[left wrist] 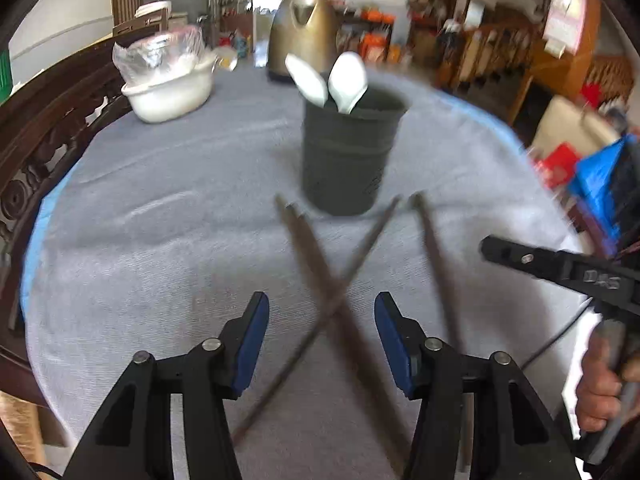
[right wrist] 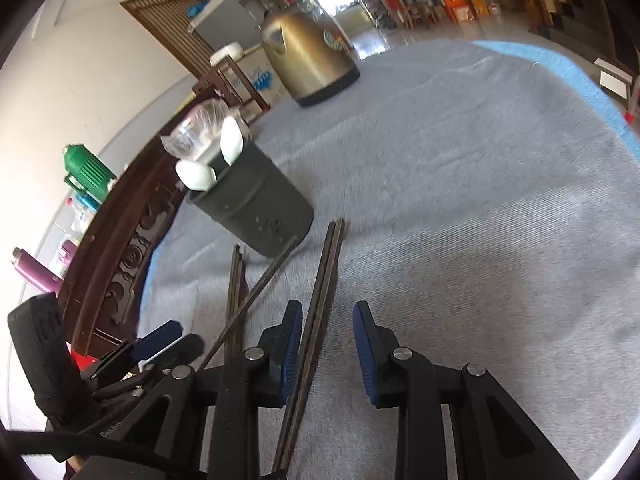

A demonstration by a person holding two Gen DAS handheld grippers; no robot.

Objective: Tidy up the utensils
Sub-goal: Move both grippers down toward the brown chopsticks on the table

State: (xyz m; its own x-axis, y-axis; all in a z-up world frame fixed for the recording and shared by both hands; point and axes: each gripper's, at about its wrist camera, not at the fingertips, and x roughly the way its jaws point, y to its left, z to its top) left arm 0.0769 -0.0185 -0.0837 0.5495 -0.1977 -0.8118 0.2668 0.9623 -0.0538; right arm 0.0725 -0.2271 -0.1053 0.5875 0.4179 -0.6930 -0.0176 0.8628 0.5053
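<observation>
A dark green utensil holder (left wrist: 348, 152) stands on the grey tablecloth with two white spoons (left wrist: 347, 76) in it; it also shows in the right wrist view (right wrist: 256, 208). Several dark chopsticks (left wrist: 332, 280) lie crossed on the cloth in front of it. My left gripper (left wrist: 322, 320) is open above the crossing, touching none. My right gripper (right wrist: 327, 328) is open, with a chopstick pair (right wrist: 320, 300) lying between its fingers, close to the left pad. The right gripper also shows at the right edge of the left wrist view (left wrist: 560, 268).
A gold kettle (left wrist: 304, 32) stands at the back of the table. A white bowl with a plastic bag (left wrist: 168, 80) sits at the back left. A carved dark wood rail (right wrist: 120, 248) runs along the table's left side. The grey cloth (right wrist: 480, 200) spreads to the right.
</observation>
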